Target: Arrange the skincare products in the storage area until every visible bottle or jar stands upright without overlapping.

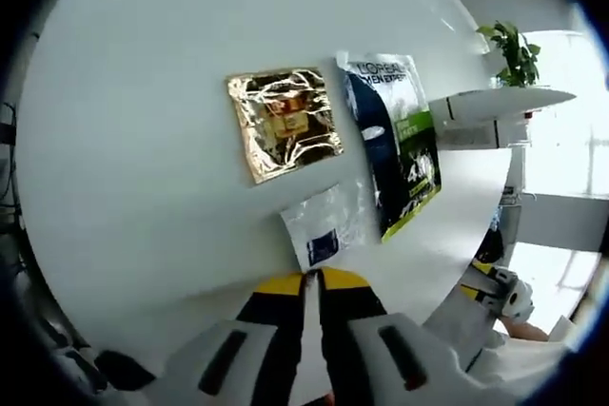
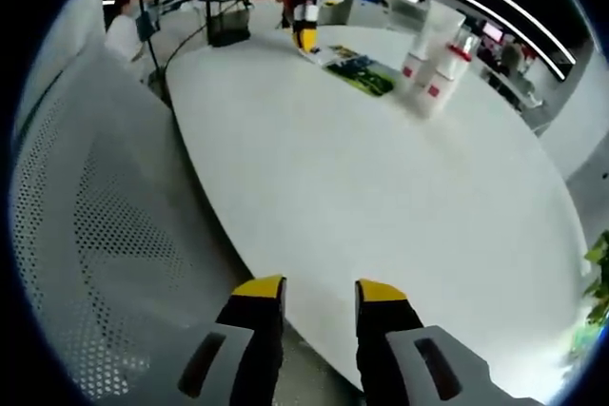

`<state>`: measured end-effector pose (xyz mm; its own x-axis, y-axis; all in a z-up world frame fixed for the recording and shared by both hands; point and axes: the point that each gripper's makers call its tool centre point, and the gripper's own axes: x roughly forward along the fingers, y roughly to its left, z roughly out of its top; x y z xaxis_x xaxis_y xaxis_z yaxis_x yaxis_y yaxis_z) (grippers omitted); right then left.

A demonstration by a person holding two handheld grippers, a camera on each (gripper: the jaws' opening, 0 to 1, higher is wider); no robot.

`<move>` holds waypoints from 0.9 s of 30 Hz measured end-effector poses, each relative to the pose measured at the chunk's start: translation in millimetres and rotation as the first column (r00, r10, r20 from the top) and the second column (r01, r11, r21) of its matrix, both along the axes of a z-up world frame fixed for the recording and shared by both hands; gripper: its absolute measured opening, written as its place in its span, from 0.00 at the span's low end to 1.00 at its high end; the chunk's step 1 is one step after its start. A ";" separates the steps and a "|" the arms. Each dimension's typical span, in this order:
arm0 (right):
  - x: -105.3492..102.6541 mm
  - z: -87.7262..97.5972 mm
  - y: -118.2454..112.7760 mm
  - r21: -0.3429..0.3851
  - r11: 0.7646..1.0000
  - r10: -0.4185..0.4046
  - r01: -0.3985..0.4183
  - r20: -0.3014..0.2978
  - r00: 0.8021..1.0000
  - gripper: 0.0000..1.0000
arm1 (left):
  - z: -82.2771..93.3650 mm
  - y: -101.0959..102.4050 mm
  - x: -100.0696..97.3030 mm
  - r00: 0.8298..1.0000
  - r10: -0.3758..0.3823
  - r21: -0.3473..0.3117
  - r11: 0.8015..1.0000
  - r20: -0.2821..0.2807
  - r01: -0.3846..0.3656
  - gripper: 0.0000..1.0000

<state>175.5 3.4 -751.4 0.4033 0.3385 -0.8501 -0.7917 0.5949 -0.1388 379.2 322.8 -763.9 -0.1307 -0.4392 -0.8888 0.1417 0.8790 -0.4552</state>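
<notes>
The white table (image 1: 124, 159) carries a green-and-black pouch (image 1: 400, 149), a gold sachet (image 1: 284, 123) and a clear sachet (image 1: 324, 230). The left gripper (image 1: 312, 280), jaws closed on the clear sachet's near edge, is nearest them. The right gripper (image 2: 319, 287), jaws parted and empty, sits well apart from the upright tubes (image 2: 433, 68) far across the table.

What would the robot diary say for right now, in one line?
left gripper: shut on clear packet | right gripper: open, empty | bottles: upright

Three flat sachets (image 1: 390, 140) side by side on white table; white tubes (image 2: 433, 59) upright, well apart.
</notes>
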 end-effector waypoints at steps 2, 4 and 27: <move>0.1 0.6 0.5 -0.001 1.000 0.000 0.000 -0.001 1.000 0.28 | -0.6 2.4 2.1 1.000 -0.013 0.009 1.000 0.013 0.013 0.05; 0.2 0.8 0.9 0.003 1.000 -0.001 0.001 -0.001 1.000 0.28 | -0.5 4.2 2.9 1.000 -0.018 0.014 1.000 0.014 0.017 0.05; 2.7 6.9 5.2 0.020 1.000 0.008 -0.009 0.036 0.999 0.29 | 40.9 16.1 -20.0 0.951 0.152 -0.096 0.987 0.269 -0.131 0.23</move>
